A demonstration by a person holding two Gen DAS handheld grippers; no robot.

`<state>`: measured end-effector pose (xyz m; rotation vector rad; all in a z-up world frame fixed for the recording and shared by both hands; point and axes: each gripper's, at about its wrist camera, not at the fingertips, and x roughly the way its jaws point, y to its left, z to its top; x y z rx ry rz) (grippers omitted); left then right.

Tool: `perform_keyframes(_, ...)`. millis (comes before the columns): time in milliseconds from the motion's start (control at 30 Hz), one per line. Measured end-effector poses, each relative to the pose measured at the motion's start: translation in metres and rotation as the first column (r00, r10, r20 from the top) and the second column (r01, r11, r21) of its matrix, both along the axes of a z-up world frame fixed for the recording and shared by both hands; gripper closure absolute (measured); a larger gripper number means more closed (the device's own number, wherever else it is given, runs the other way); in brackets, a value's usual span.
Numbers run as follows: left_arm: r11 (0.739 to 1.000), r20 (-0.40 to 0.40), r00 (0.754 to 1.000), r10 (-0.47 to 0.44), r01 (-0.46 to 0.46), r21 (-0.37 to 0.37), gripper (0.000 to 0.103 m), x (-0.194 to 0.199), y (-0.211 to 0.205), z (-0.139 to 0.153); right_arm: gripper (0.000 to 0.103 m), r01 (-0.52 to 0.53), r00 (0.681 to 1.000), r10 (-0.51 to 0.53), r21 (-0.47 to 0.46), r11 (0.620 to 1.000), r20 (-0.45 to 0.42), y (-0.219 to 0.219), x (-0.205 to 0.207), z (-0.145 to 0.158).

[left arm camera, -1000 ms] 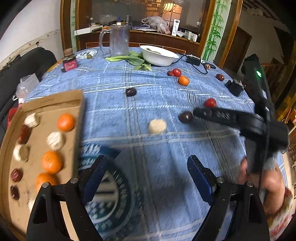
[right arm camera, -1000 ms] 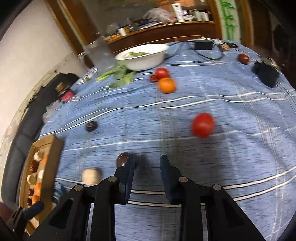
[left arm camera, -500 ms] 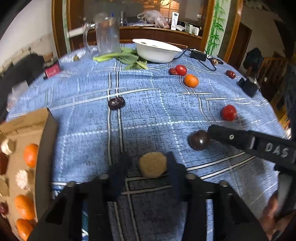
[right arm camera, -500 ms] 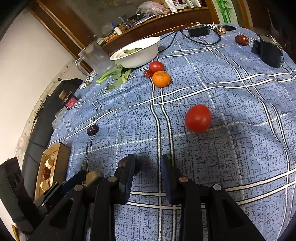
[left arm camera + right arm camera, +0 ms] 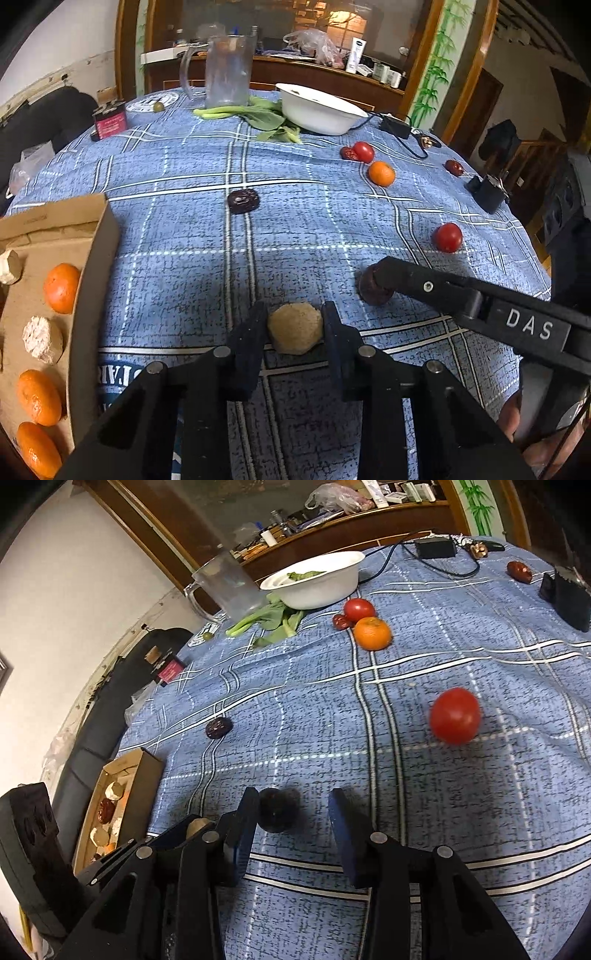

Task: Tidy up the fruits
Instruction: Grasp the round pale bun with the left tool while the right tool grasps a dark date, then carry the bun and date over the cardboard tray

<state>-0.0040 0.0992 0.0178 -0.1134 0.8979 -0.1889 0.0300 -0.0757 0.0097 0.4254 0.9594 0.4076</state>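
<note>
My left gripper (image 5: 294,334) clenches a round, grainy tan cake (image 5: 294,333); my right gripper (image 5: 293,821) is opening, a smooth dark fruit (image 5: 276,809) at its nine-o'clock finger.

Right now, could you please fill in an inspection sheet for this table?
Surface: blue checked tablecloth, covering the table.
Job's things: tan round piece between the left pads; dark round fruit by the right gripper; tomato, orange and dark date loose; cardboard box partly filled.
Clutter: white bowl, greens, glass jug.
Grippers: left gripper shut on the tan piece; right gripper opening, one pad beside the dark fruit, the other clear of it.
Cables: black adapter and cord beyond the bowl.
Surroundings: wooden cabinet behind.
</note>
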Motion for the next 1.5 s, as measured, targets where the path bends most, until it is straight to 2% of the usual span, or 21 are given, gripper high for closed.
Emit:
perform_keyframes(133,0.997,-0.004,0.998,0.064,-0.064,-0.031,0.075,0.000,0.016,0.002,0.056,-0.004,1.000,0.004,0.002,1.000,0.011,0.001,-0.001,0.000)
perform_keyframes(233,0.989,-0.012,0.993,0.115,-0.116,-0.096,0.075,0.000,0.034,0.004,0.053,-0.019,1.000,0.019,0.000,1.000,0.021,0.005,-0.002,0.000)
perform_keyframes(467,0.970,-0.007,0.992,0.129,-0.127,-0.207,0.075,-0.002,0.048,0.011,0.053,-0.026,0.998,0.027,-0.015,1.000,0.054,0.010,-0.006,0.004)
perform_keyframes(600,0.969,0.013,0.994,0.111,-0.105,-0.225,0.074,-0.004,0.046,0.017,0.053,-0.034,0.997,0.043,-0.135,0.990,0.063,0.026,-0.008,0.005)
perform_keyframes(733,0.967,0.021,0.994,0.105,-0.098,-0.235,0.074,-0.005,0.047,0.019,0.053,-0.038,0.994,0.066,-0.293,0.955,0.084,0.048,-0.012,0.007)
perform_keyframes(767,0.968,0.023,0.994,0.104,-0.096,-0.231,0.074,-0.005,0.046,0.019,0.054,-0.034,0.994,0.065,-0.318,0.947,0.086,0.051,-0.013,0.008)
perform_keyframes(833,0.970,0.026,0.995,0.098,-0.090,-0.227,0.074,-0.006,0.045,0.019,0.070,-0.016,0.994,0.052,-0.345,0.938,0.094,0.053,-0.014,0.009)
perform_keyframes(933,0.973,0.044,0.995,0.091,-0.079,-0.216,0.075,-0.007,0.042,0.021,0.076,0.004,0.995,0.028,-0.324,0.946,0.092,0.050,-0.021,0.012)
perform_keyframes(1200,0.975,0.116,0.992,0.050,-0.023,-0.222,0.074,-0.023,0.035,0.034,0.081,0.062,0.989,-0.019,-0.299,0.952,0.145,0.031,-0.071,0.042)
perform_keyframes(1333,0.971,0.149,0.987,0.065,-0.029,-0.237,0.074,-0.049,0.048,0.045,0.081,0.036,0.983,0.027,-0.331,0.943,0.184,0.032,-0.092,0.050)
perform_keyframes(1367,0.971,0.153,0.985,0.074,-0.037,-0.234,0.074,-0.056,0.053,0.047,0.080,0.023,0.982,0.044,-0.347,0.937,0.185,0.036,-0.092,0.049)
perform_keyframes(1400,0.970,0.153,0.984,0.086,-0.047,-0.236,0.074,-0.064,0.057,0.050,0.070,0.006,0.983,0.062,-0.367,0.930,0.173,0.042,-0.087,0.046)
perform_keyframes(1433,0.967,0.151,0.984,0.096,-0.056,-0.249,0.074,-0.070,0.063,0.052,0.051,-0.004,0.984,0.071,-0.377,0.926,0.163,0.047,-0.080,0.042)
perform_keyframes(1467,0.964,0.147,0.984,0.104,-0.064,-0.257,0.074,-0.076,0.068,0.054,0.044,-0.005,0.984,0.074,-0.390,0.921,0.160,0.053,-0.071,0.039)
perform_keyframes(1500,0.964,0.149,0.982,0.114,-0.073,-0.258,0.074,-0.084,0.074,0.058,0.041,0.002,0.984,0.069,-0.402,0.916,0.162,0.057,-0.065,0.037)
